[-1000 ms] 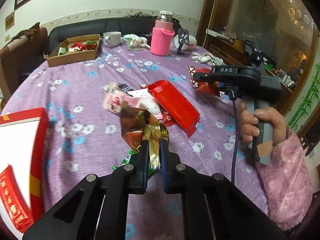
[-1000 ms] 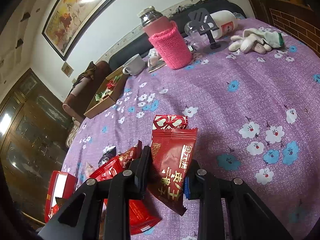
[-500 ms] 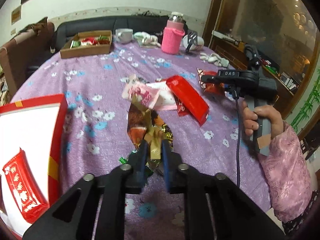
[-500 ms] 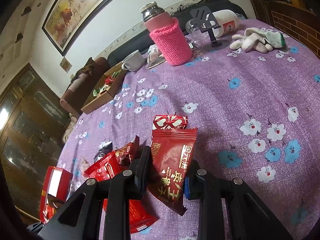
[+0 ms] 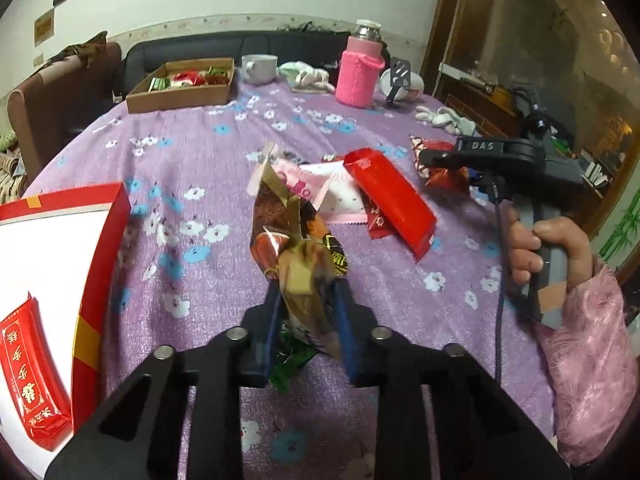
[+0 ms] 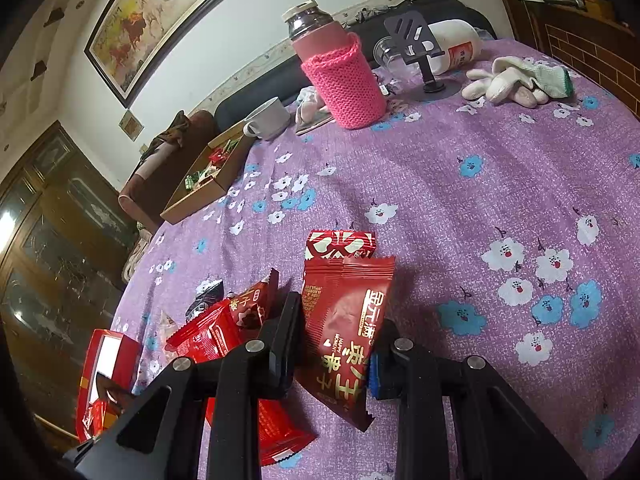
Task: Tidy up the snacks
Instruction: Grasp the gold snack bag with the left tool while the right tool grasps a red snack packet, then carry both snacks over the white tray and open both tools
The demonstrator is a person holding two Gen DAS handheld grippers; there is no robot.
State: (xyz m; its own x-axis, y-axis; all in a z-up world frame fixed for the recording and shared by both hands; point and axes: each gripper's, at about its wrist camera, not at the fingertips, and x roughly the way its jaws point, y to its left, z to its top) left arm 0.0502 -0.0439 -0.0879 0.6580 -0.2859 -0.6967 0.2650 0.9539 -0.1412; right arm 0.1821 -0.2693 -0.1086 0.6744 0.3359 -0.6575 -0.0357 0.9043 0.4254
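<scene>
My left gripper (image 5: 306, 300) is shut on a brown and gold snack packet (image 5: 296, 248), held above the purple flowered cloth. A red box (image 5: 60, 280) with a white inside and a red packet in it lies at the left. My right gripper (image 6: 336, 320) is shut on a dark red snack packet (image 6: 344, 320); it shows in the left wrist view (image 5: 440, 160) too. A second red packet (image 6: 340, 244) lies just beyond it. More red and pink packets (image 5: 384, 196) lie mid-table.
A cardboard tray of sweets (image 5: 184, 84), a white cup (image 5: 260, 68), a pink-sleeved flask (image 5: 360, 76), a black phone stand (image 6: 420, 52) and white gloves (image 6: 516, 80) stand at the table's far side. A green wrapper (image 5: 292, 364) lies under the left gripper.
My left gripper has lifted the brown and gold packet higher and drawn back toward the red box. The right gripper holds its dark red packet in about the same place.
</scene>
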